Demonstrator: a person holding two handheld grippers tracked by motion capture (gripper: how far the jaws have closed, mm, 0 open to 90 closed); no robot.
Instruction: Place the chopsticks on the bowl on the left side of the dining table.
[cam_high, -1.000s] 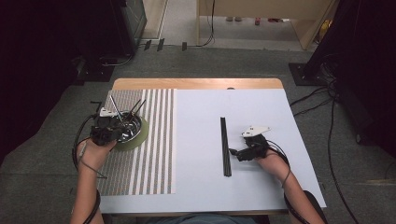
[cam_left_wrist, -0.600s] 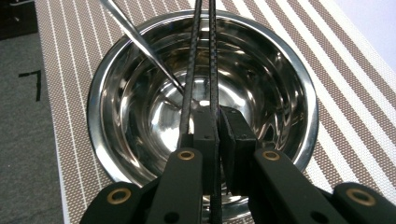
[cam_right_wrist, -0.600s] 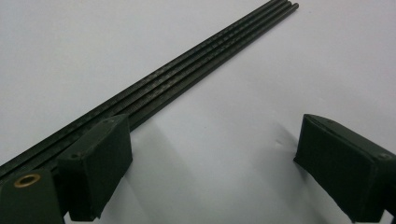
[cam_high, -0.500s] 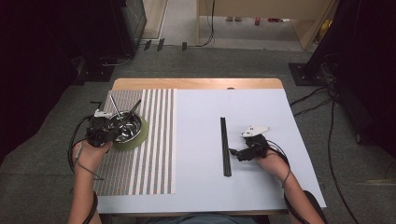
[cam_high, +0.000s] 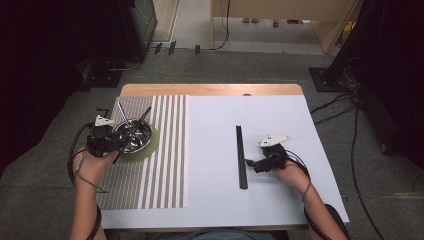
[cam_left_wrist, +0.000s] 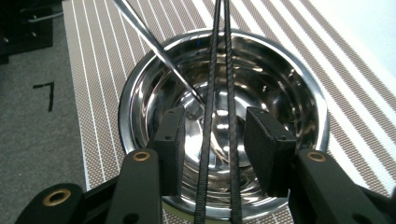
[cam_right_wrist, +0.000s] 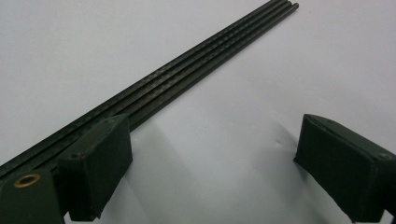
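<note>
Left gripper (cam_left_wrist: 212, 135) opening, black chopsticks (cam_left_wrist: 219, 93) loose between jaws.

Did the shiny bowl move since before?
No. The shiny bowl sits on the same spot of the striped mat, on its green plate.
</note>
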